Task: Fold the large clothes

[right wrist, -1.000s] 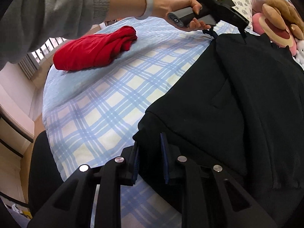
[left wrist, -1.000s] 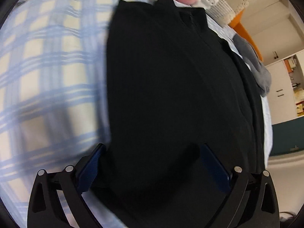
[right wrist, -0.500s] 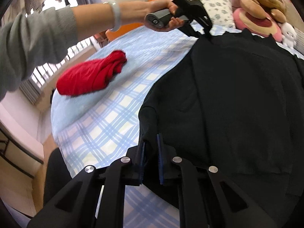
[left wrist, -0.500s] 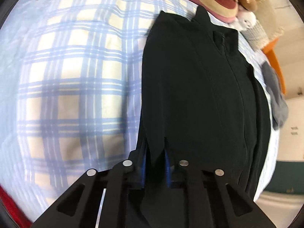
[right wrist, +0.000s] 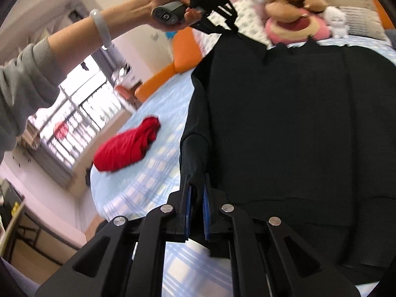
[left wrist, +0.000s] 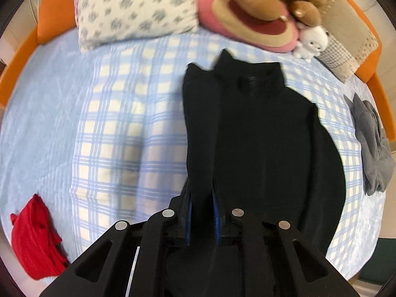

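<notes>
Left wrist view: we see our left gripper [left wrist: 201, 219] pinching a strip of the black zip-neck jacket [left wrist: 262, 133] between its blue pads, the fabric rising taut from the jaws toward the collar at the far side. The jacket lies on the blue checked bedspread [left wrist: 118, 133], its near hem hidden behind the gripper body, so we cannot tell how it ends there. Its dark surface shows almost no folds or seams beyond the collar and a short zip line. Far left sits a flower-print pillow [left wrist: 133, 7], blurred; far centre a pink and brown plush toy [left wrist: 257, 12] is cut off by the top of the frame, with a small white plush [left wrist: 312, 41] just beside it. A grey garment [left wrist: 375, 143] lies crumpled at the right edge of the bed, apart from the jacket, and a red garment [left wrist: 34, 237] lies bunched at the near left, partly cut by the lens rim. In the right wrist view our right gripper [right wrist: 196, 206] is pressed together on a rounded fold of the jacket's [right wrist: 292, 128] left edge, lifted clear of the bedspread [right wrist: 153, 173]. The left hand [right wrist: 173, 7] holds the other gripper [right wrist: 231, 23] high at the far end, its tips buried in the raised fabric, so the grip there is hard to make out. The red garment [right wrist: 127, 148] lies left of the jacket, and the window behind it is smeared by motion.
</notes>
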The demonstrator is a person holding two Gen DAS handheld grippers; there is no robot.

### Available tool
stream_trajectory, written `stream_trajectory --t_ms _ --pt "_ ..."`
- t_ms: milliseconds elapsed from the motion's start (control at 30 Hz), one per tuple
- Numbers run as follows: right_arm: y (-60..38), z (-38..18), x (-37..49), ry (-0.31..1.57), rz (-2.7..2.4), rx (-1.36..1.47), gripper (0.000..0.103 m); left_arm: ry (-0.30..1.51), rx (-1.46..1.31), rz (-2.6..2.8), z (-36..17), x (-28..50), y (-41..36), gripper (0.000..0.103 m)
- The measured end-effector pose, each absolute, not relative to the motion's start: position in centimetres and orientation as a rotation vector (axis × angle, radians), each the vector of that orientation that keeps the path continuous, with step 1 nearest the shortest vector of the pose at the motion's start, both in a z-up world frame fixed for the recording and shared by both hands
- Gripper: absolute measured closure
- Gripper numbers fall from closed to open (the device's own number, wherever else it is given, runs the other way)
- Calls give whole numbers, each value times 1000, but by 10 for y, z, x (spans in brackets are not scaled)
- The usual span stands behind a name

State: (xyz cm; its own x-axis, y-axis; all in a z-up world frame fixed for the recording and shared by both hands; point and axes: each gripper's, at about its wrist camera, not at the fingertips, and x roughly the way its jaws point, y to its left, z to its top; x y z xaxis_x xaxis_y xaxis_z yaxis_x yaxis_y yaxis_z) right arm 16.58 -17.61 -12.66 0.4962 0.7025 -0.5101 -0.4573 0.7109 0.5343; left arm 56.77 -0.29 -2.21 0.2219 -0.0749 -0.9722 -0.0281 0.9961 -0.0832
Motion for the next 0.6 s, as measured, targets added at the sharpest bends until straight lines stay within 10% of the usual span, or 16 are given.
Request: stream_trajectory --t_ms 367,500,600 --pt "-296 -131 135 691 557 532 99 1308 99 -124 1 549 -189 88" --pt "-311 -138 131 700 539 550 99 1355 186 -76 -47 540 -204 36" --pt "-314 -137 129 702 548 536 97 1336 332 -4 -75 541 -196 29"
